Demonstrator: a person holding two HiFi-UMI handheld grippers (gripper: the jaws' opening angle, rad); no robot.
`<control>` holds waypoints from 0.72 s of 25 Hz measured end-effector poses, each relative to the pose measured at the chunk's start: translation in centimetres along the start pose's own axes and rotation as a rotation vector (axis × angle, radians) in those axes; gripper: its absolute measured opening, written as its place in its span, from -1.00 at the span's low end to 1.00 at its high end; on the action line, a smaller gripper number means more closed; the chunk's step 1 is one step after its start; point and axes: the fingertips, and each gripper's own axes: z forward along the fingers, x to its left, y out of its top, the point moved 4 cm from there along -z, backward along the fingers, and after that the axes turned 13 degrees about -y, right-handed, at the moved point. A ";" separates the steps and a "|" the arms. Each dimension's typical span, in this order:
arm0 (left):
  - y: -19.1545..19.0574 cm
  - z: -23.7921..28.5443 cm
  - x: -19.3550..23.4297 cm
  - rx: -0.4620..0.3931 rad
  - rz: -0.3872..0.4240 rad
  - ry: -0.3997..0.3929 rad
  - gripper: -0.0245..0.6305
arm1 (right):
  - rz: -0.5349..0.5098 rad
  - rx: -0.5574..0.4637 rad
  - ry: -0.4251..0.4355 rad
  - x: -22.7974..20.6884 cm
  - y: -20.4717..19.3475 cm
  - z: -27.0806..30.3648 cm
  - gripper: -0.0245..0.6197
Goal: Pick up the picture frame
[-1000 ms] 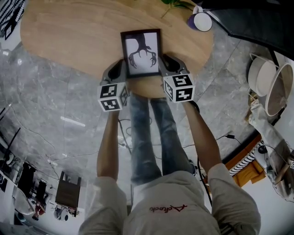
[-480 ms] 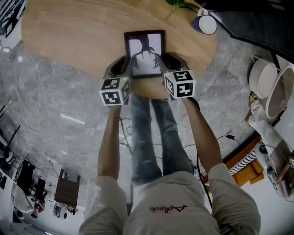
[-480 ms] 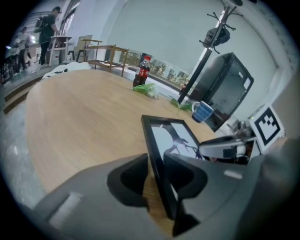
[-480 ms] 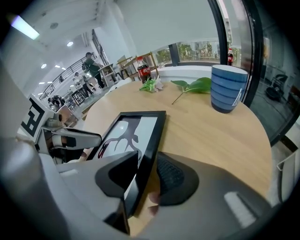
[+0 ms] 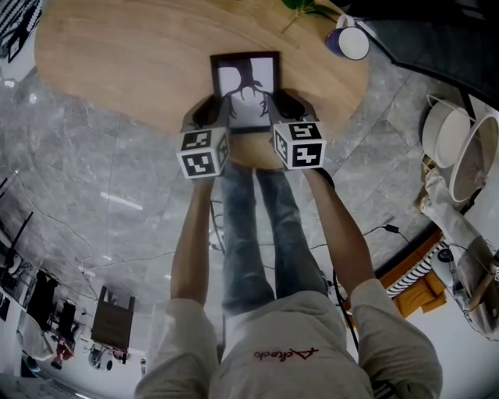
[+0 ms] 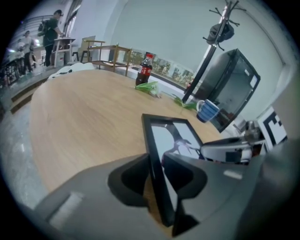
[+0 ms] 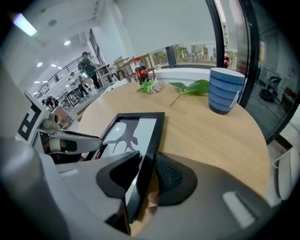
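A black picture frame (image 5: 245, 78) holding a dark tree-like print lies on the round wooden table (image 5: 117, 54), its near end at the table's front edge. My left gripper (image 5: 212, 109) straddles the frame's left rail (image 6: 157, 187). Its jaws have just been opening and stand wide, pads off the rail. My right gripper (image 5: 281, 103) straddles the right rail (image 7: 143, 173). Its jaws have just been closing, with the rail between them and a small gap still showing at the ribbed pad (image 7: 169, 176).
A blue striped cup (image 5: 351, 43) stands at the table's far right, with green leaves (image 5: 304, 8) beside it and a cola bottle (image 6: 145, 70) farther back. The person's legs hang below the table edge. White baskets (image 5: 460, 140) sit on the grey floor at right.
Both grippers have slid in along the frame's side rails, the left one most. The frame stays on the table.
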 end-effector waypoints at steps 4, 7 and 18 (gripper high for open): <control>-0.1 -0.5 0.0 -0.013 -0.008 0.023 -0.65 | 0.008 -0.008 -0.017 0.4 0.0 -0.4 -0.58; 0.2 -0.5 0.0 -0.028 -0.001 0.038 -0.67 | 0.012 -0.008 -0.033 0.4 -0.1 -0.4 -0.58; -0.3 -0.3 -0.1 -0.033 -0.031 0.089 -0.71 | 0.109 -0.002 -0.096 0.0 -0.2 -0.3 -0.70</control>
